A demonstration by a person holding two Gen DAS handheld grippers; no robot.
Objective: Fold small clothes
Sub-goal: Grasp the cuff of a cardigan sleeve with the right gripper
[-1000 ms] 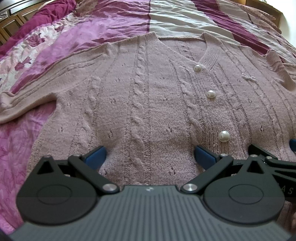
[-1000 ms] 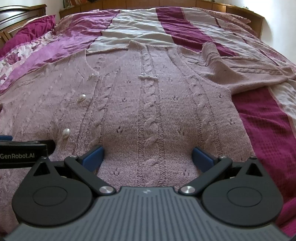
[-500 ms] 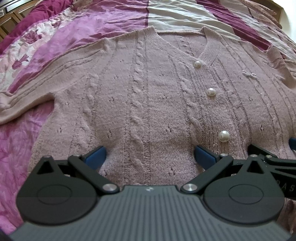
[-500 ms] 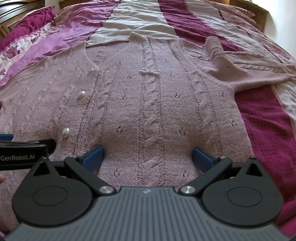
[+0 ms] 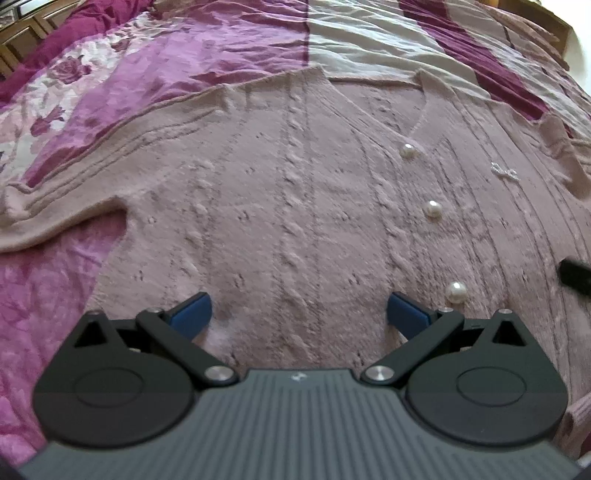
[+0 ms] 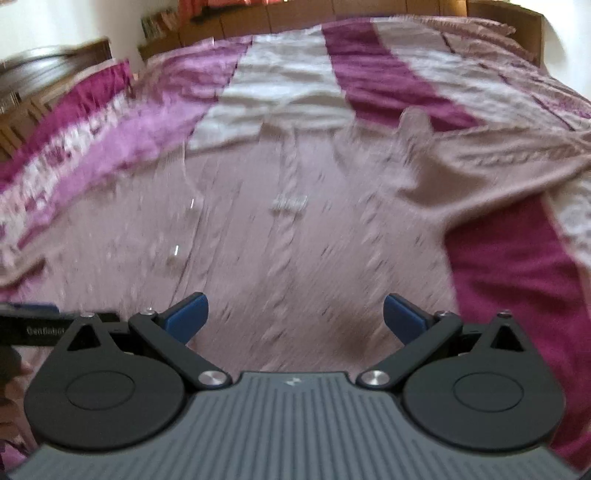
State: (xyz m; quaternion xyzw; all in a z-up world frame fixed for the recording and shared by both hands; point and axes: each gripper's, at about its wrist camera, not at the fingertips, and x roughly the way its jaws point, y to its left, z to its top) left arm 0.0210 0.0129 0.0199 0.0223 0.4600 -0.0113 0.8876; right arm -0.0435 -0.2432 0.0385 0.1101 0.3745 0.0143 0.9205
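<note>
Since the earlier frame my right tongs [image 6: 293,314] had lifted and swung, blurring their view; my left tongs [image 5: 297,314] had hardly shifted. Both sets: jaws spread wide, holding nothing. Pink cable-knit cardigan [image 5: 295,206]: lay flat, buttoned, sleeves outspread, on striped bedspread [image 5: 369,33].

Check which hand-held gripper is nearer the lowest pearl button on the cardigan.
Left. The lowest pearl button sits just beyond the left hand-held gripper's right fingertip. The right hand-held gripper is off to the button's right, over the cardigan's other half.
</note>
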